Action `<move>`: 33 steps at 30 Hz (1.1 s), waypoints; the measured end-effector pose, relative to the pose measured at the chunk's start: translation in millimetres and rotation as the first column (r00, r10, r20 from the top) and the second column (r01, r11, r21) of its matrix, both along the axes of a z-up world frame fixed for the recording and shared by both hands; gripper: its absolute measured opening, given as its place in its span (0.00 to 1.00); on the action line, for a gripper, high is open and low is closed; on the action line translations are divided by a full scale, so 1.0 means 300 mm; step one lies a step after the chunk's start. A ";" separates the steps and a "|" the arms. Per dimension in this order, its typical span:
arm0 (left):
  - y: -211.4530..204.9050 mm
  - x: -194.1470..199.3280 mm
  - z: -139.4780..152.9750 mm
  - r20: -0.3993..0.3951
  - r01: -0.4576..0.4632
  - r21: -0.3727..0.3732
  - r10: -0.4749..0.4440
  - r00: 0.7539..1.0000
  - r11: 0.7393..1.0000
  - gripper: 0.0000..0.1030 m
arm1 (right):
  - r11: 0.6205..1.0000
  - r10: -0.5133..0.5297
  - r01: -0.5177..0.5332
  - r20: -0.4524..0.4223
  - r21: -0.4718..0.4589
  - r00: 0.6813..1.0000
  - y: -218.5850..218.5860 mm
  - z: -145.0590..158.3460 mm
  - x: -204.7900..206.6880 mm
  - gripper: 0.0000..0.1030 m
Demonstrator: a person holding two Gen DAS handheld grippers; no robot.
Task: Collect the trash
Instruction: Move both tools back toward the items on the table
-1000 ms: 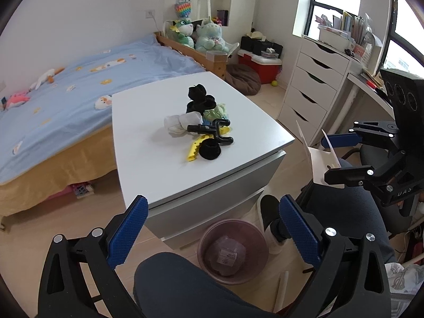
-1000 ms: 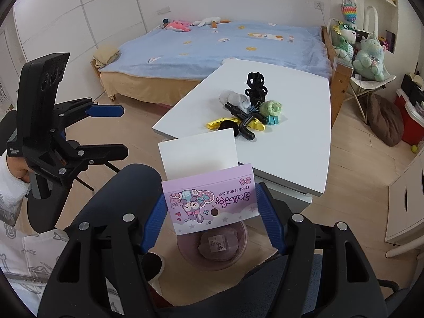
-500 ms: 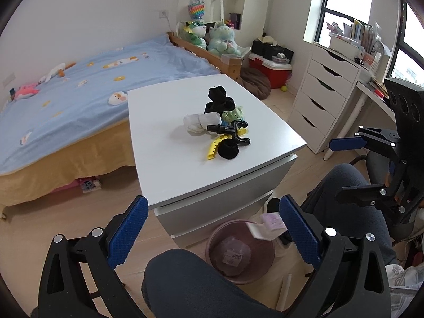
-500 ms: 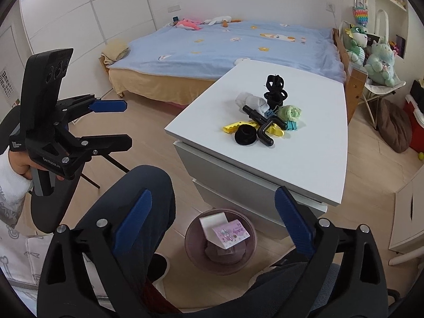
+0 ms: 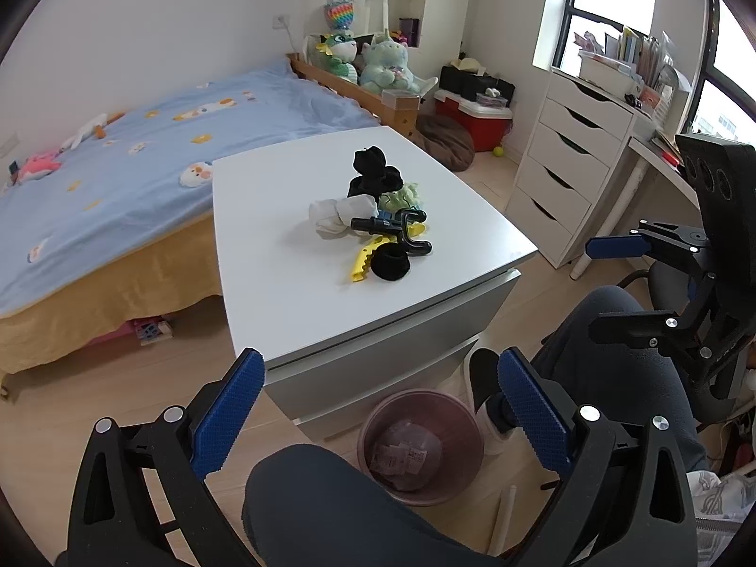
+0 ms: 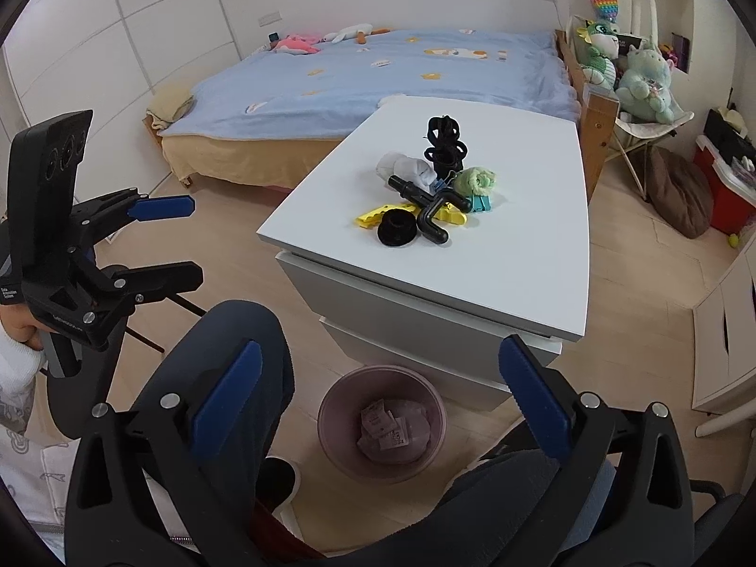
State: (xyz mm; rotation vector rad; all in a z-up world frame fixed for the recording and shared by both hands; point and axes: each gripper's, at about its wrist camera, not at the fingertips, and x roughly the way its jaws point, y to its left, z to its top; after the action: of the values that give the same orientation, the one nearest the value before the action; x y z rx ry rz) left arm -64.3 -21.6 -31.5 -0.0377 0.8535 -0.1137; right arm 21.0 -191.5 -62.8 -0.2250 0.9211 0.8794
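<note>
**Both grippers wide open and empty; trash in bin on floor**

Right gripper: blue-padded fingers spread wide, nothing between them. Its jaws have just been opening. Seen through the gap, at 6 o'clock in the right wrist view, the pinkish round bin stands on the wooden floor just in front of the white cabinet. Inside the bin lie crumpled paper and a small printed carton; detail too small to read.

Left gripper: fingers likewise wide apart, holding nothing. In the left wrist view the same bin sits at 6 o'clock, between the person's dark-trousered knees. In that view the right gripper also shows at 3 o'clock, held in the air, well apart from the tabletop. In the right wrist view the left gripper appears at 9 o'clock, gripped by a hand with a white sleeve.

Tabletop: white, carries one cluster of items near its middle, at about 12 o'clock from the bin. Cluster: black tube-shaped part, black round cap touching a yellow toothed clip, white rolled cloth, green rolled cloth, black tangled strap at the far side. The items touch or overlap one another.

Surroundings: bed with blue cover at 11 o'clock beyond the tabletop; plush toys at 2 o'clock; white drawers under the window.
</note>
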 end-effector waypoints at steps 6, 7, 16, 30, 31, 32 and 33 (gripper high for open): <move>-0.005 0.013 -0.002 0.003 -0.005 -0.002 0.005 1.000 1.000 0.93 | 1.000 -0.027 0.027 -0.028 0.003 0.999 -0.004 0.000 0.022 0.96; -0.005 0.017 -0.003 0.004 -0.005 -0.002 0.005 1.000 1.000 0.93 | 1.000 -0.030 0.030 -0.025 0.003 0.999 -0.004 0.002 0.025 0.96; 0.009 0.067 0.004 0.023 -0.016 -0.011 0.016 1.000 1.000 0.93 | 0.998 -0.065 0.065 -0.010 0.015 0.998 0.012 0.034 0.071 0.96; 0.015 0.122 0.016 0.033 -0.010 -0.003 0.010 0.999 1.000 0.93 | 0.999 -0.027 0.028 0.055 -0.027 0.998 0.158 0.109 0.249 0.96; 0.016 0.126 0.018 0.033 -0.010 -0.002 0.010 0.999 1.000 0.93 | 0.999 -0.024 0.026 0.061 -0.033 0.998 0.168 0.113 0.262 0.96; 0.018 0.128 0.019 0.033 -0.011 0.000 0.011 0.999 1.000 0.93 | 0.999 -0.022 0.024 0.064 -0.040 0.998 0.182 0.117 0.279 0.96; 0.019 0.129 0.019 0.033 -0.011 0.000 0.011 0.999 1.000 0.93 | 0.998 -0.023 0.027 0.064 -0.050 0.998 0.195 0.119 0.297 0.96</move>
State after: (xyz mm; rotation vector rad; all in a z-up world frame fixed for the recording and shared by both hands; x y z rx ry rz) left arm -25.5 -15.8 -25.9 -0.0399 0.8208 -0.1035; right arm 110.1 -133.1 -26.9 -0.2830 0.8862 0.8222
